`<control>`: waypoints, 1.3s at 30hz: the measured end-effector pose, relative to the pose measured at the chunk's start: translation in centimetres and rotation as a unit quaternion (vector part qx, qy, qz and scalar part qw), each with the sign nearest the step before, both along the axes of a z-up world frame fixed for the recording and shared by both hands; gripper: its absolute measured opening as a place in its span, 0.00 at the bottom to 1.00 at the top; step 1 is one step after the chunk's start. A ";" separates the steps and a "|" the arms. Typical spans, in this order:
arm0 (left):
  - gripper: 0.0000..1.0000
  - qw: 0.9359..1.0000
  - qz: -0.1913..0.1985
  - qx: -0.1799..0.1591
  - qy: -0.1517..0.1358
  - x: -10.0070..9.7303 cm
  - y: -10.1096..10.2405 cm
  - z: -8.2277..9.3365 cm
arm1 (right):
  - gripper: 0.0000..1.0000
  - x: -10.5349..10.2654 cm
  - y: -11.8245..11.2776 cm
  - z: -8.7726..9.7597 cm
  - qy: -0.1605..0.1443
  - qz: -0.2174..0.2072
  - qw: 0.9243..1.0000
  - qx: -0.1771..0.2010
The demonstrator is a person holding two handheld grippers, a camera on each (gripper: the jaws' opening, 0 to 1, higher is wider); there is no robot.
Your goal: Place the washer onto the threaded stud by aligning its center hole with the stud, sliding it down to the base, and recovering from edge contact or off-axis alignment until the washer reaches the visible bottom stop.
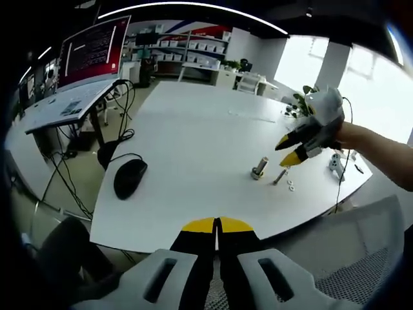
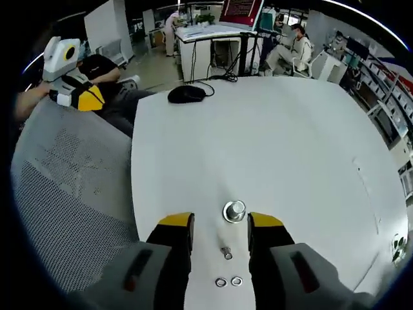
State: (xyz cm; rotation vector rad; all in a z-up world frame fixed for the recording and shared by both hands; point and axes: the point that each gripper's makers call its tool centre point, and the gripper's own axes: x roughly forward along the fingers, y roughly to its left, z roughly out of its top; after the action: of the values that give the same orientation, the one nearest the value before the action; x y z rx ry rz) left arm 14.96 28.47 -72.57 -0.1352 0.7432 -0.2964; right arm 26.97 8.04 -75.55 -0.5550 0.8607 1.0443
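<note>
A short threaded stud [image 1: 259, 169] stands upright on the white table [image 1: 193, 135]; from above it appears as a silver round top [image 2: 234, 210]. Two small washers [image 2: 221, 282] [image 2: 237, 281] lie flat on the table, seen as tiny rings [image 1: 290, 187] beside a loose small bolt [image 2: 226, 253]. My right gripper [image 2: 221, 223] is open and holds nothing, hovering above the stud and washers; it also shows as yellow tips [image 1: 287, 151] held by a hand. My left gripper [image 1: 217, 223] is shut and empty, held back off the table's near edge [image 2: 87, 98].
A black mouse [image 1: 130, 177] with its cable lies on the table's far side from the stud [image 2: 187, 94]. A grey mesh chair [image 2: 64, 194] stands against the table edge. Desks, a red monitor [image 1: 90, 51] and seated people are beyond.
</note>
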 end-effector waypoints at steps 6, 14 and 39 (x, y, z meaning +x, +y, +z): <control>0.00 1.000 0.001 -0.004 0.003 -0.1 -0.3 0.1 | 0.37 -2.0 -1.5 2.4 0.003 -0.041 0.998 0.043; 0.01 1.000 -0.004 -0.007 0.002 -0.2 -0.4 0.2 | 0.37 -5.5 -4.9 5.3 -0.013 -0.080 0.995 0.063; 0.01 1.000 -0.019 -0.001 0.000 -0.7 -0.7 0.2 | 0.37 -12.7 -11.8 8.6 -0.030 -0.229 0.952 0.200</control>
State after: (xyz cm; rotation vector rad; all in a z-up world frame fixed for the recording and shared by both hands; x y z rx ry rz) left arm 14.26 27.73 -72.34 -0.1235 0.7463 -0.3333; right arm 14.26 -3.78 -66.97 -0.0341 0.6547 0.7385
